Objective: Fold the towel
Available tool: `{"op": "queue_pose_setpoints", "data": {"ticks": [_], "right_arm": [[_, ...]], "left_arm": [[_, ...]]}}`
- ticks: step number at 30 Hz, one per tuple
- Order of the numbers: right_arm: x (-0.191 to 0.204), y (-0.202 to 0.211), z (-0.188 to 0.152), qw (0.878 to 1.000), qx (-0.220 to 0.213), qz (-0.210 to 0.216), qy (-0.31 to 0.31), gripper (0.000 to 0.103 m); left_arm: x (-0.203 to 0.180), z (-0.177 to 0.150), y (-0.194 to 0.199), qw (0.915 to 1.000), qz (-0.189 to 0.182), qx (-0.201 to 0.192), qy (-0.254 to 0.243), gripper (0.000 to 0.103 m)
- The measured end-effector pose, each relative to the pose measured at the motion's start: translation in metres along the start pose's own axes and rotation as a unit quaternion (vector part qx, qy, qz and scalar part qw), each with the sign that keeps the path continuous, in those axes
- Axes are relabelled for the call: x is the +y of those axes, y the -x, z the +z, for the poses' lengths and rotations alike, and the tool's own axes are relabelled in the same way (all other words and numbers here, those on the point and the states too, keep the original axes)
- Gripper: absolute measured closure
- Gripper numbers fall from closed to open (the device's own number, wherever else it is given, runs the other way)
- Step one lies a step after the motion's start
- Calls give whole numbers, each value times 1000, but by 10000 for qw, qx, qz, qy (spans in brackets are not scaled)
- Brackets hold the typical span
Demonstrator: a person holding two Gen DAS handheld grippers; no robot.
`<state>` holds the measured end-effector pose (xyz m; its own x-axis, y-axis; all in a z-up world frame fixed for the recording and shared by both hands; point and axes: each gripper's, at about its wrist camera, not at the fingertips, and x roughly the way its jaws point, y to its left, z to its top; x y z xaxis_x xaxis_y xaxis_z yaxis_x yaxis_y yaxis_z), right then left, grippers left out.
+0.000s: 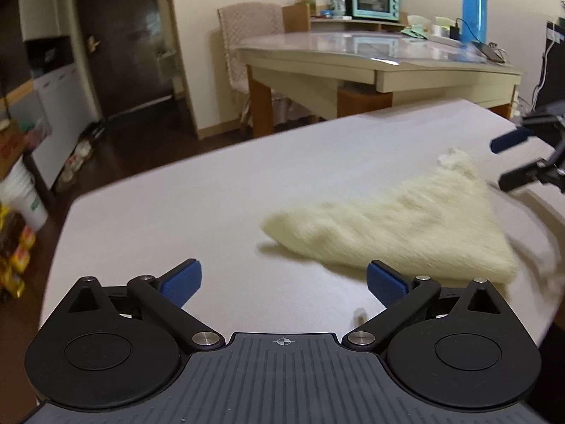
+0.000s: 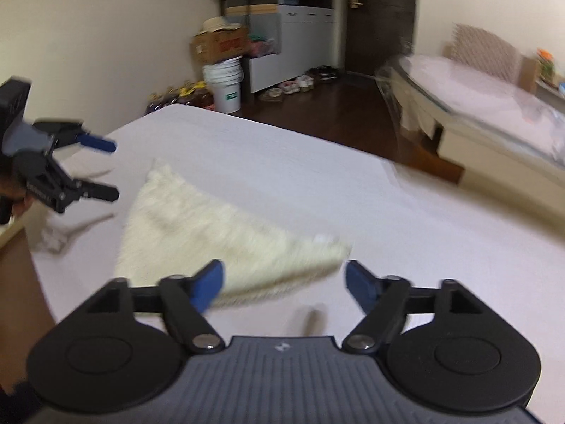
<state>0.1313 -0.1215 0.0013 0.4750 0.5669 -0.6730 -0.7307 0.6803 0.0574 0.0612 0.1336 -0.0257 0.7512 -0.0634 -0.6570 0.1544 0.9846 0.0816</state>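
A cream towel (image 1: pixel 406 226) with a long, fluffy pile lies on the pale grey worktop (image 1: pixel 176 212). It is folded into a rough triangle, one point toward the far edge of the worktop; its outline is blurred. The worktop is smooth and matte, with rounded corners.

The left hand-held gripper (image 1: pixel 282 281) points down at a slant over the bare worktop, just beside the near edge of the towel. Its black jaws with blue ribbed pads (image 1: pixel 183 282) stand wide apart, and nothing is between them. The right hand-held gripper (image 2: pixel 284 286) points down in the same slanting way at the opposite side of the towel. Its jaws are also spread wide; the left pad (image 2: pixel 210 289) is in front of the towel's edge, but they do not press on it.
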Motion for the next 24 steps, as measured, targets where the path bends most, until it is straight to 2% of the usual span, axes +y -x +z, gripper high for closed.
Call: {"op": "queue_pose_setpoints", "data": {"ticks": [3, 11, 16, 24], "right_arm": [[15, 18, -19, 9999, 30, 97, -98, 6], [40, 40, -46, 9987, -18, -261, -448, 2], [47, 54, -55, 9976, -106, -364, -579, 1], [50, 63, -64, 9967, -206, -369, -693, 1]], "left_arm": [[-17, -9, 12, 9998, 15, -5, 203, 0], [-53, -22, 32, 9979, 88, -104, 636, 0], [-69, -26, 36, 9982, 220, -20, 558, 0], [-75, -29, 44, 9980, 264, -25, 568, 0]]}}
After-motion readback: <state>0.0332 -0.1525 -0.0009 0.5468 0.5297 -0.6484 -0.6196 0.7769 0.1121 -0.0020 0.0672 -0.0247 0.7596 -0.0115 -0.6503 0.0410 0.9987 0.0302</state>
